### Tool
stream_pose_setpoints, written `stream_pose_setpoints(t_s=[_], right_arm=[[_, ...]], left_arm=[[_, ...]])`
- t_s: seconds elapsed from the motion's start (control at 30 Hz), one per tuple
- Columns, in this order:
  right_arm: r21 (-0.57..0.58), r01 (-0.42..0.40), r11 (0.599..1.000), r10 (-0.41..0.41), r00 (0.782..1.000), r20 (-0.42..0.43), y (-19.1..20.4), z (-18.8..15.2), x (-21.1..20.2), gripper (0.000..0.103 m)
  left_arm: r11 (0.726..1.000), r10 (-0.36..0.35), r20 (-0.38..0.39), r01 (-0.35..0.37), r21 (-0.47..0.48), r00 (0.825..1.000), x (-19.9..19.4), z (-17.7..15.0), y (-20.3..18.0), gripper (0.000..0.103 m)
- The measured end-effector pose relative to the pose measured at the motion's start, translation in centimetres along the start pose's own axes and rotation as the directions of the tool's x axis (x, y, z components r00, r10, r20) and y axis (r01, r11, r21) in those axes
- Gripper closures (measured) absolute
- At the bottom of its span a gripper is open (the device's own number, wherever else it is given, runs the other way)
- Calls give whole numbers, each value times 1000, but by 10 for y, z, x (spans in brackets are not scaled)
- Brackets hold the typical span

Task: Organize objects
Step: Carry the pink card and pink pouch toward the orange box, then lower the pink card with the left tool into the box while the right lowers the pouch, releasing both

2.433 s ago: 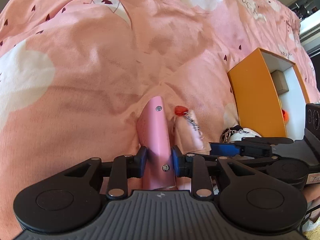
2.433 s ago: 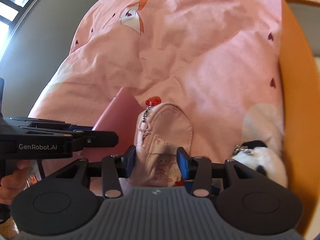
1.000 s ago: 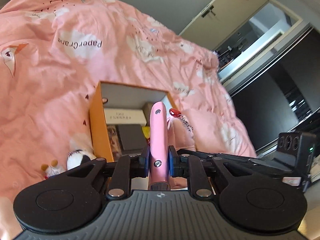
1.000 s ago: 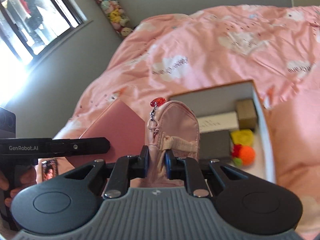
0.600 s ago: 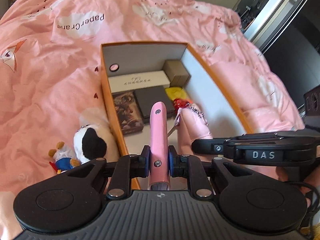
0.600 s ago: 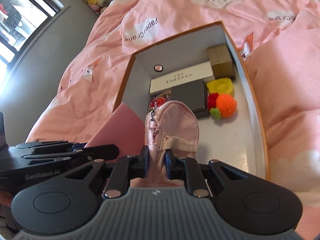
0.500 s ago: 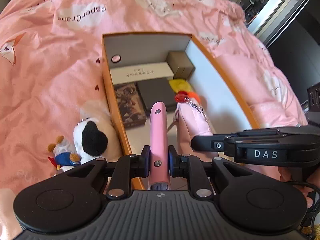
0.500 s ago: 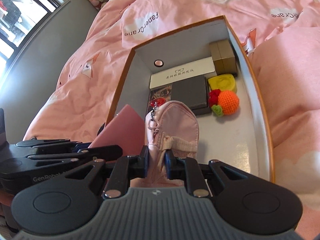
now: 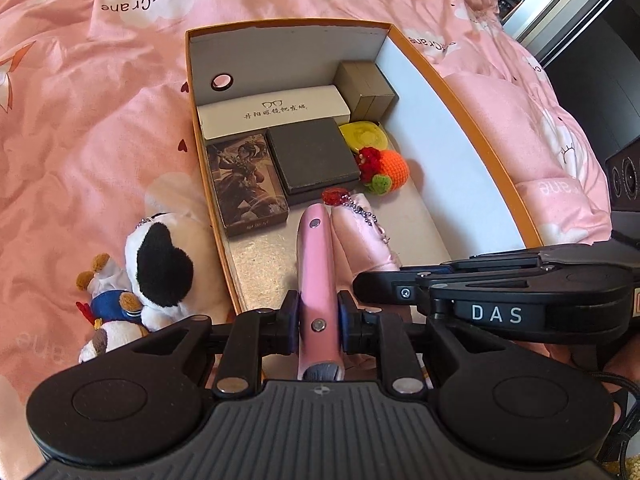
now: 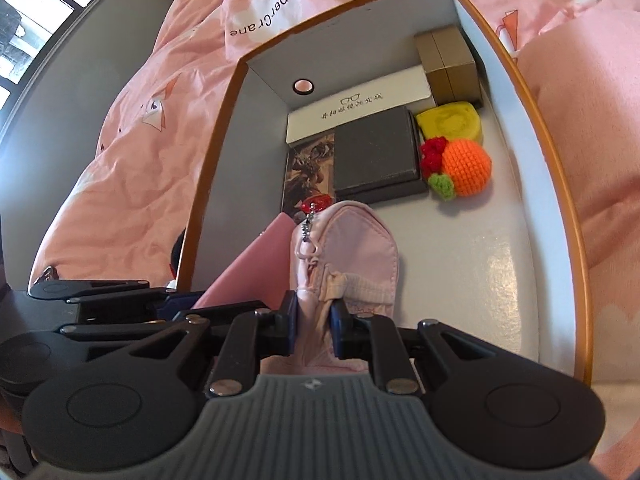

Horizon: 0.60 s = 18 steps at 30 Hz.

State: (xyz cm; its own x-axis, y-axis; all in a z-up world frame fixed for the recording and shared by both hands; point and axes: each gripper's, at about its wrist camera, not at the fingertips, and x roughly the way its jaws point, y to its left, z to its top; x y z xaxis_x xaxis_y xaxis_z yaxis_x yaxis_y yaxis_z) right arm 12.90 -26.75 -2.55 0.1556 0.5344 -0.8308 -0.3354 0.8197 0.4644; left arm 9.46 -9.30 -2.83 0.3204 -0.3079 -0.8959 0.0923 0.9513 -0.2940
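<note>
Black claw (image 9: 318, 316) with blue pads, silver screws, "DAS" lettering.

The orange cardboard box (image 9: 460, 92) is packed along its far end: a white glasses case (image 9: 276, 110), a dark grey flat box (image 9: 312, 156), a picture-printed card box (image 9: 246, 184), a tan carton (image 9: 368, 88), a yellow pad (image 9: 364, 134) and an orange crocheted ball (image 9: 390, 170). Bare white floor (image 10: 480, 276) lies at the lower right of the right wrist view, open to a gripper. Outside the left wall, a black-and-white plush toy (image 9: 160, 268) crowds the pink bedcover (image 9: 80, 120)
</note>
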Motion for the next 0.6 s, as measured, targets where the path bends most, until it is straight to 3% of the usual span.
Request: stream_pose_setpoints(t_s=[0.13, 0.53, 0.6], right_arm=[[-3, 11, 1000, -11, 1000, -11, 0, 1, 2, 86], [5, 4, 1000, -4, 1000, -25, -3, 2, 3, 85], [6, 11, 1000, -11, 999, -30, -3, 2, 4, 85]], left_arm=[[1000, -14, -4, 14, -13, 1000, 0, 0, 3, 80], [994, -94, 7, 94, -46, 996, -3, 1, 9, 60], [993, -110, 13, 110, -52, 994, -5, 1, 11, 50]])
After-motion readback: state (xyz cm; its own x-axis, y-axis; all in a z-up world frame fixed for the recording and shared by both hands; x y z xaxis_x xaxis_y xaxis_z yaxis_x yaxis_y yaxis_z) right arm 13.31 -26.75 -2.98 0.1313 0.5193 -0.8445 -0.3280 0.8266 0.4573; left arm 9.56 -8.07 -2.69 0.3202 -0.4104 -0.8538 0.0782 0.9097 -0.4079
